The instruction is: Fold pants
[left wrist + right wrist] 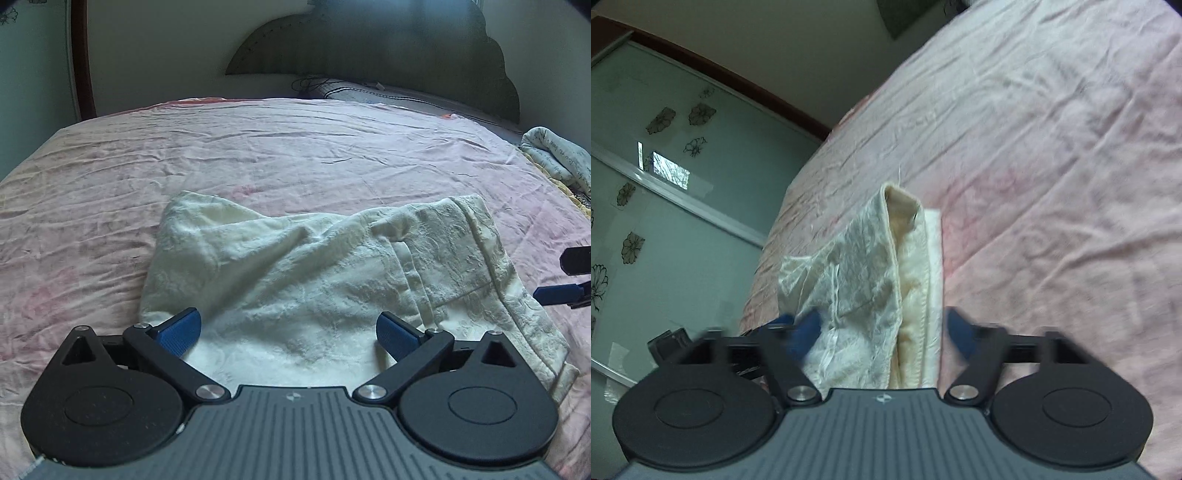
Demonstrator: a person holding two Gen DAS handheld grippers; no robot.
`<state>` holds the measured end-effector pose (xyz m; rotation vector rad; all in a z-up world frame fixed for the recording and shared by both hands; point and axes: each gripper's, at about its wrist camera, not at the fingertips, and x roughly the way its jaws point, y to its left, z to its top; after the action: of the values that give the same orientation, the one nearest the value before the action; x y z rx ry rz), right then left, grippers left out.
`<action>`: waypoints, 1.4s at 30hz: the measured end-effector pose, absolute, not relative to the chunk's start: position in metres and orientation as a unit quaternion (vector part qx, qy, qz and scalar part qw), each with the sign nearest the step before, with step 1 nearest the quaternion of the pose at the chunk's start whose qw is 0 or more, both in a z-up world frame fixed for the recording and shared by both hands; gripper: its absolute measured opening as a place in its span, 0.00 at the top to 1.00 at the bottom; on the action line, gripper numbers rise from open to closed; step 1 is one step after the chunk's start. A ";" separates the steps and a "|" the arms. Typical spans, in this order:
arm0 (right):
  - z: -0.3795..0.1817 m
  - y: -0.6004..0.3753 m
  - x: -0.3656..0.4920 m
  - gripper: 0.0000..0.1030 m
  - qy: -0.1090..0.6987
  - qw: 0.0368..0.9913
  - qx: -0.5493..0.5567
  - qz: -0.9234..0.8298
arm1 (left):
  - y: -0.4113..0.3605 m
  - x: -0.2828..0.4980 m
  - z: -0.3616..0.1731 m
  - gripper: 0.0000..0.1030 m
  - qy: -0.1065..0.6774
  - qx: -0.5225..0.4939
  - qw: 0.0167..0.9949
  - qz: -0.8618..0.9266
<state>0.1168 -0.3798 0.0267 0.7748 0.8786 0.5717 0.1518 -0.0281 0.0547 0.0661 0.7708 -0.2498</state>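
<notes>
Cream patterned pants [303, 280] lie folded in a rumpled pile on the pink bedsheet [258, 147]. My left gripper [288, 332] is open, its blue fingers spread over the near edge of the pants. My right gripper [886, 332] is open, its view tilted and blurred, with the layered edge of the pants [905, 277] between its fingers. The right gripper's blue fingertips [561, 293] show at the right edge of the left wrist view, beside the pants' waistband side.
A dark padded headboard [369, 51] and a pillow [388, 92] stand at the far end of the bed. A printed cloth [557, 155] lies at the right edge. A sliding door with flower prints [665, 184] is to the left of the bed.
</notes>
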 end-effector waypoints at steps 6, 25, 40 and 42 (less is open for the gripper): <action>0.010 -0.358 0.129 0.15 0.450 0.777 0.329 0.294 | 0.024 0.143 0.072 0.01 0.368 -0.043 0.923 -0.105; 0.008 -0.340 0.141 0.79 0.464 0.773 0.297 0.313 | 0.061 0.177 0.040 0.77 0.424 -0.213 0.868 -0.145; 0.005 -0.361 0.120 0.69 0.463 0.776 0.329 0.273 | 0.053 0.152 0.056 0.60 0.374 -0.147 0.906 -0.135; 0.021 -0.375 0.112 0.64 0.440 0.789 0.341 0.259 | 0.062 0.143 0.076 0.57 0.337 -0.139 0.922 -0.128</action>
<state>0.1121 -0.3745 0.0212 0.7338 0.9476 0.5581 0.1428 0.0623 0.0757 -0.2862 0.6914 -0.2622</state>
